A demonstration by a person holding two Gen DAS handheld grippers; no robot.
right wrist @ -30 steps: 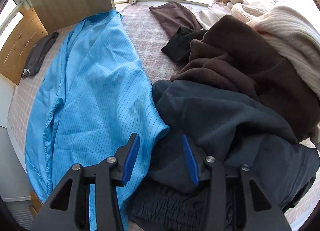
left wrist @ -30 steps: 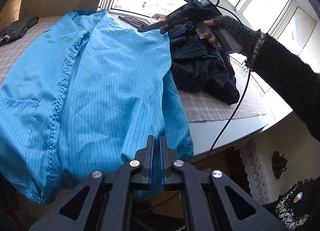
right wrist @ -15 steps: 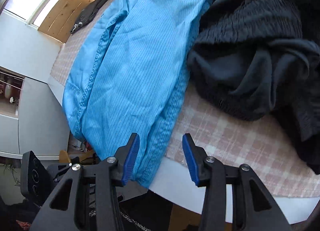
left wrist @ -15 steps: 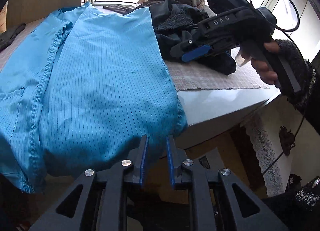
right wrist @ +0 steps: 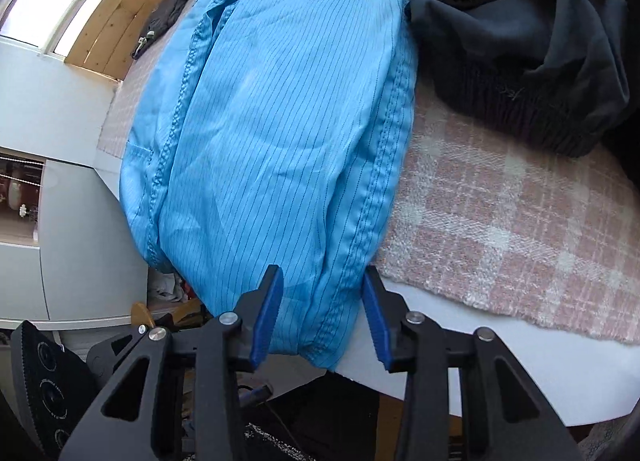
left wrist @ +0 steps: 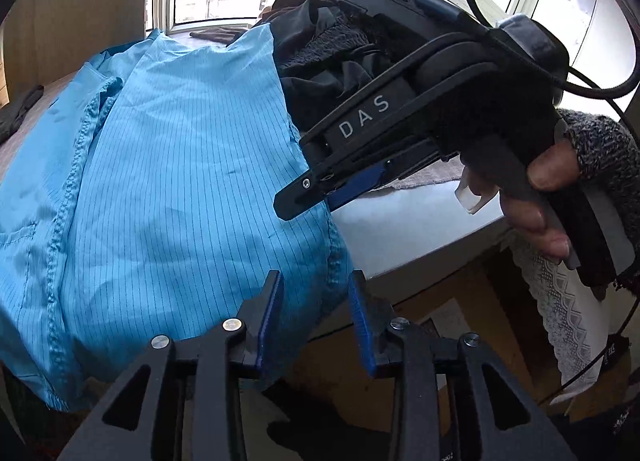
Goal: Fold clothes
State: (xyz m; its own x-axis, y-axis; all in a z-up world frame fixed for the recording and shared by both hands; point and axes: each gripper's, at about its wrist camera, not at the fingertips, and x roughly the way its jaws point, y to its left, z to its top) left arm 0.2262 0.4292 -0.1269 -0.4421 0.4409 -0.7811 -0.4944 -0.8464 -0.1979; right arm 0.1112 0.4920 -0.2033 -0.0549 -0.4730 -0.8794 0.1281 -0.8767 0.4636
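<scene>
Progress: early | pinstriped bright-blue garment point(right wrist: 276, 109) lies lengthwise on worktop point(right wrist: 532, 377), hem overhanging near edge, partly folded | left tool point(left wrist: 316, 321) and right tool point(right wrist: 322, 311) both agape astride hem, gripping nothing | dark heap point(right wrist: 520, 33) awaits, right.

The right hand-held gripper point(right wrist: 322, 313) stands spread wide, the hanging hem of the blue pinstriped garment point(right wrist: 276, 109) between its blue pads point(right wrist: 266, 311). Right of the garment, a dark ribbed sweater point(right wrist: 520, 45) lies on pink plaid cloth point(right wrist: 500, 229) covering the white bench point(right wrist: 500, 377).
</scene>
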